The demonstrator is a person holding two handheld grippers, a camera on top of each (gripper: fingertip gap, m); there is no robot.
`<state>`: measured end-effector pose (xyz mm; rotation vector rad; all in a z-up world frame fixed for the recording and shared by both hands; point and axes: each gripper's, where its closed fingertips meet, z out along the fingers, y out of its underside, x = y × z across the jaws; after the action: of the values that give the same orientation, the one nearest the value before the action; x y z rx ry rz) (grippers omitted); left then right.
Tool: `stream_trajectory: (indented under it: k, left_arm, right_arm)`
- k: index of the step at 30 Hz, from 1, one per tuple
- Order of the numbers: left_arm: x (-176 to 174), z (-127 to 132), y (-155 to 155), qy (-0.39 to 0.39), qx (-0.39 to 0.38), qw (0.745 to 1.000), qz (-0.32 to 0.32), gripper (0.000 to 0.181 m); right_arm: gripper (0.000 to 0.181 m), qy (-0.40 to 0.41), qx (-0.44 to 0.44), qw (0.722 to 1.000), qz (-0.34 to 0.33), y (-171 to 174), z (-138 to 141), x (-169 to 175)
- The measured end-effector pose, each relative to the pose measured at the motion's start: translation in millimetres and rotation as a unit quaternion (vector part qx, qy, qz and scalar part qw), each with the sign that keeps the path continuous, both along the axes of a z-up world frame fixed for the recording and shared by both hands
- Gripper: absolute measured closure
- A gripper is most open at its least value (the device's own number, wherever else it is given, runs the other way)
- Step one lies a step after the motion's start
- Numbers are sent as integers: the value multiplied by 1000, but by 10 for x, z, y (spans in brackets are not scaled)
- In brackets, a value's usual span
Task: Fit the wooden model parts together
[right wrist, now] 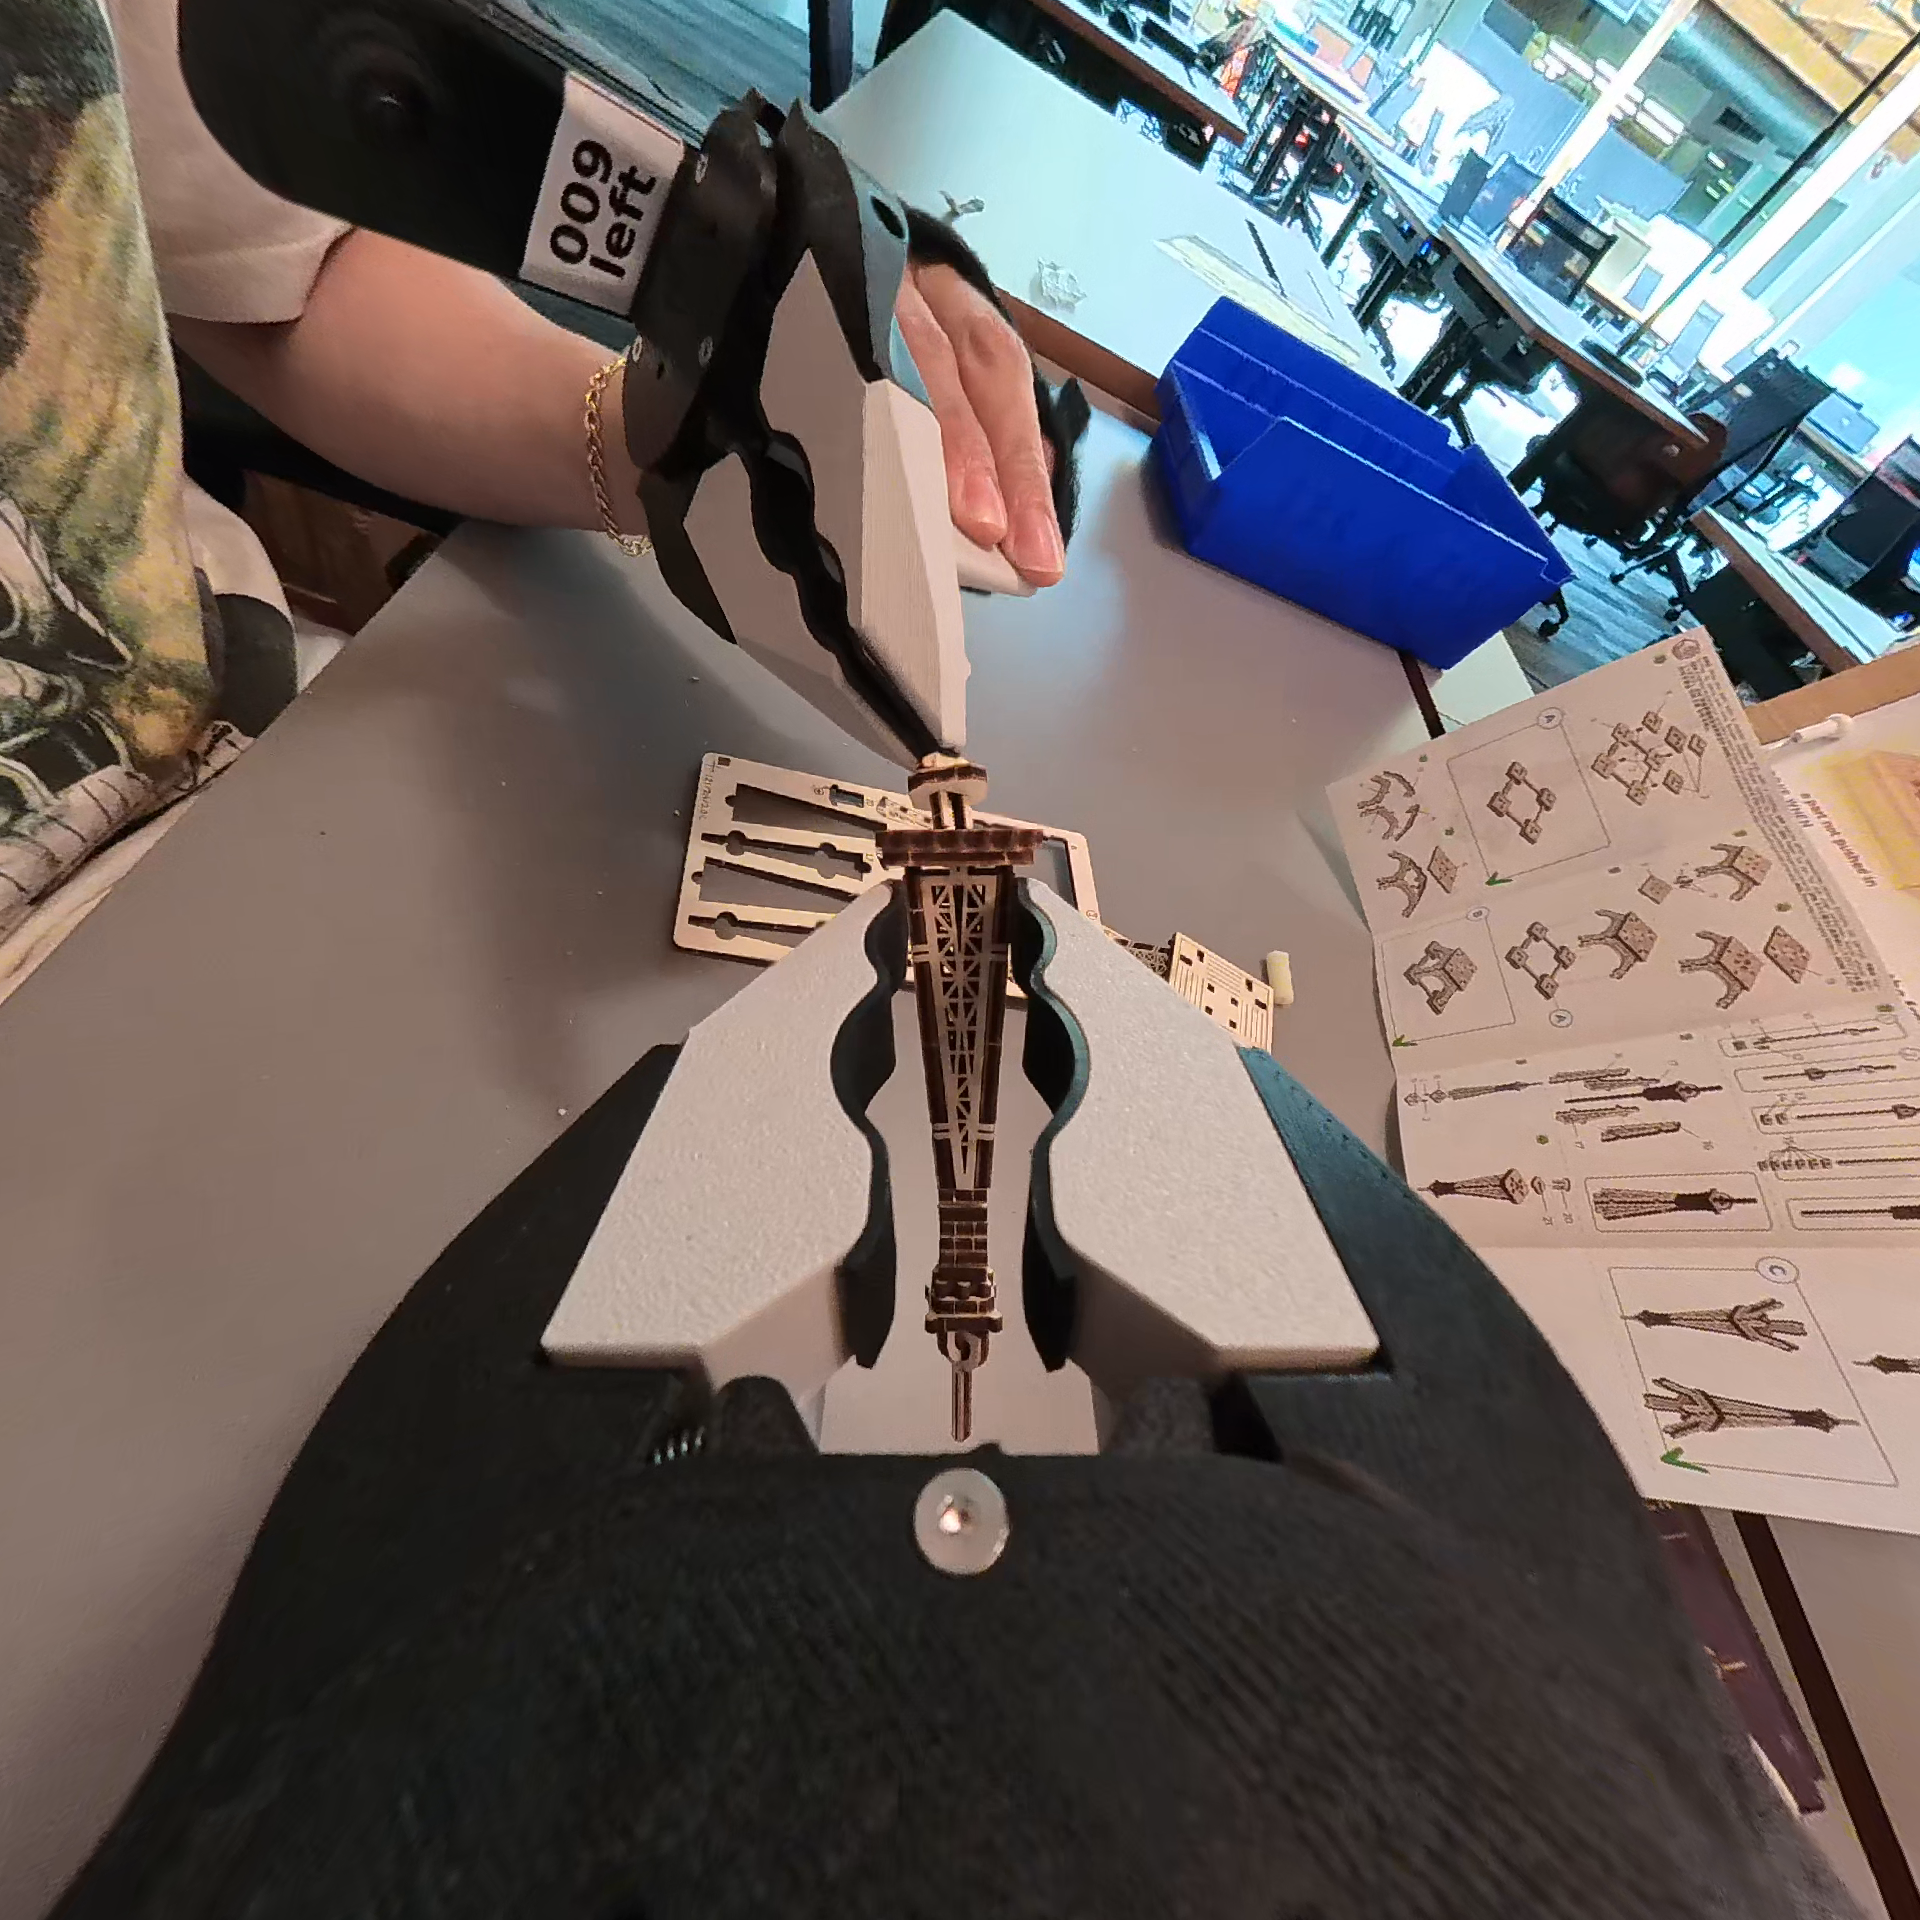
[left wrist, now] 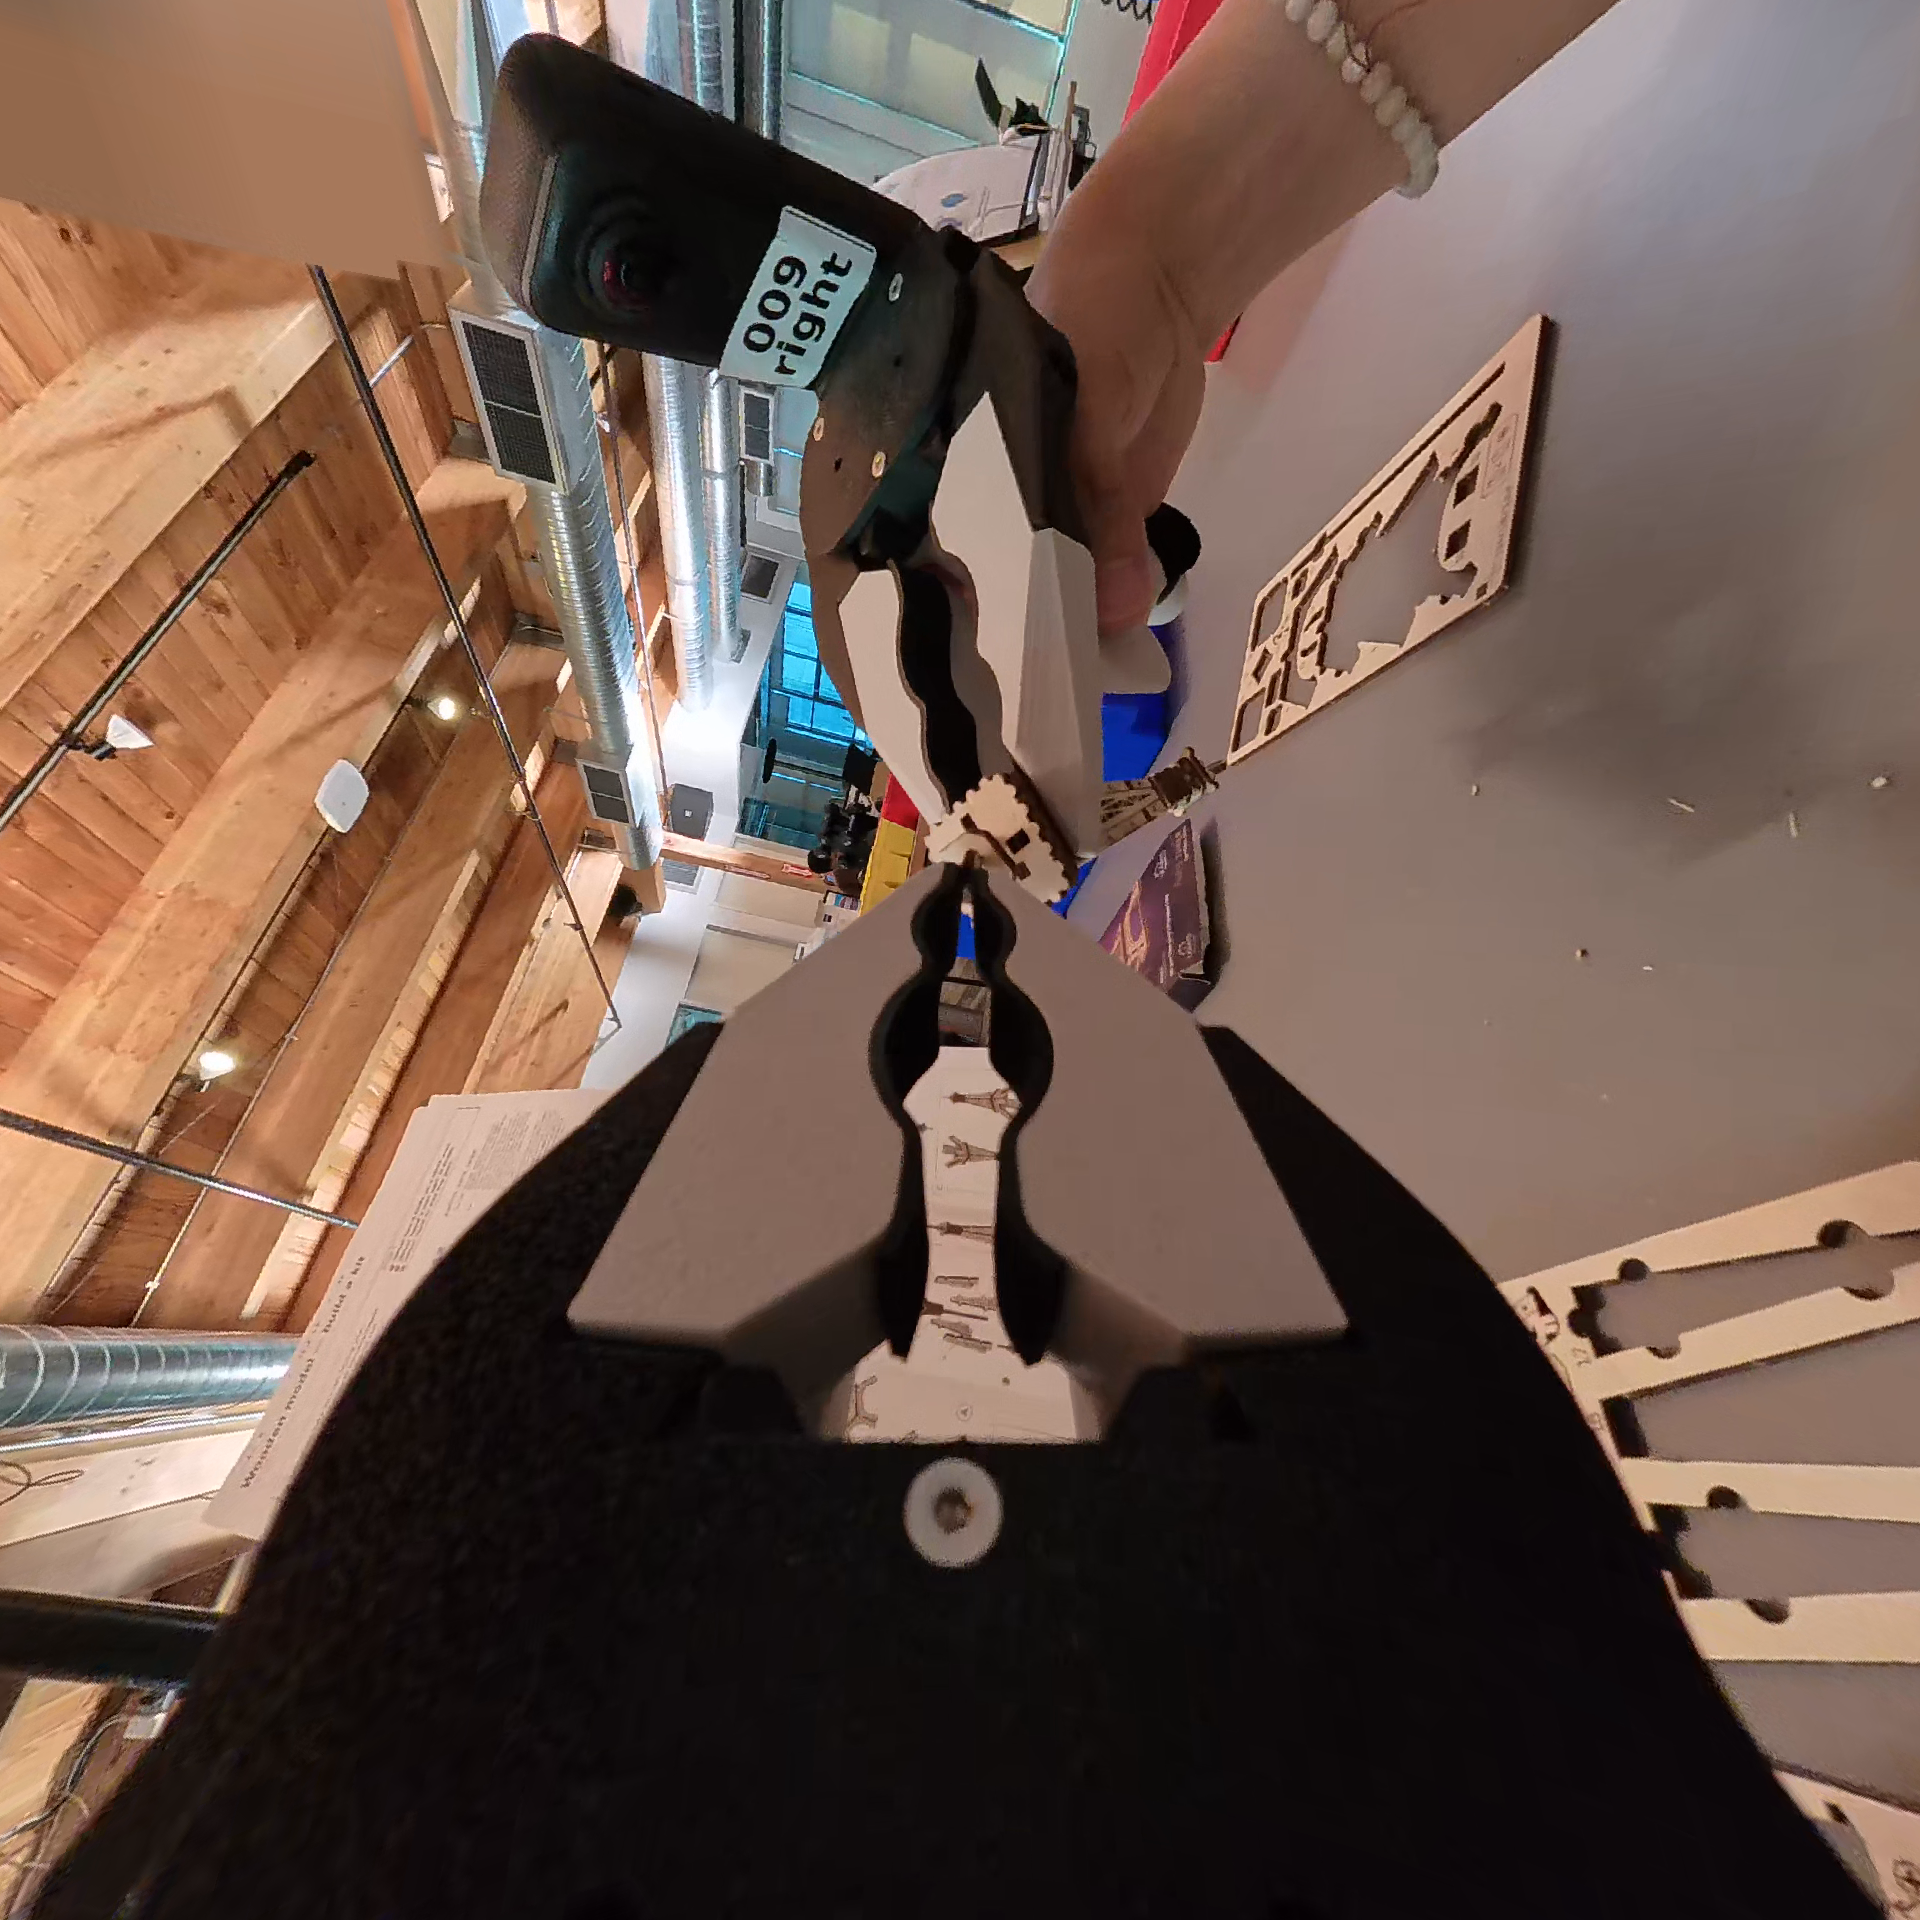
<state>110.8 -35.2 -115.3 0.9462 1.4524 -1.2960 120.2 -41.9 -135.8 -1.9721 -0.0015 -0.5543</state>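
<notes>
The right gripper [right wrist: 956,914], closed on the wooden tower [right wrist: 956,1039], points its long axis toward twelve o'clock; there the left gripper [right wrist: 940,750], tips pinched, holds a small cap piece [right wrist: 945,777] on the tower's end.

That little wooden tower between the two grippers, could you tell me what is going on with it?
A person holds a gripper in each hand above a grey table. The right gripper is shut on a slim wooden tower. The left gripper pinches a small wooden cap piece at the tower's wide end, apparently fitting it on. Punched-out wooden sheets, an instruction sheet and a blue bin lie around.
</notes>
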Motion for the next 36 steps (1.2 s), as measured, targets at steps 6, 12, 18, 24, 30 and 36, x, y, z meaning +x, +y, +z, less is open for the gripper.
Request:
stream_trajectory:
  k: [6,12,18,24,30,36]
  left_arm:
    - [17,-35,-4,-22,18,1000,14,181]
    - [68,-107,-10,-47,53,997,37,181]
    - [95,-164,-3,-15,72,997,33,181]
    - [134,-90,22,-10,41,999,34,181]
    - [121,-125,2,26,41,999,19,181]
    - [111,-96,7,52,27,998,7,181]
  right_arm:
    - [165,4,-9,1000,-1,-2,-34,6]
    - [165,-1,-37,999,-18,-12,-110,61]
    - [165,-8,-75,997,-14,51,-238,63]
    - [165,1,-27,999,-27,32,-120,111]
    - [165,4,-8,1000,-27,-4,-79,116]
    - [165,16,-20,1000,-9,44,-152,63]
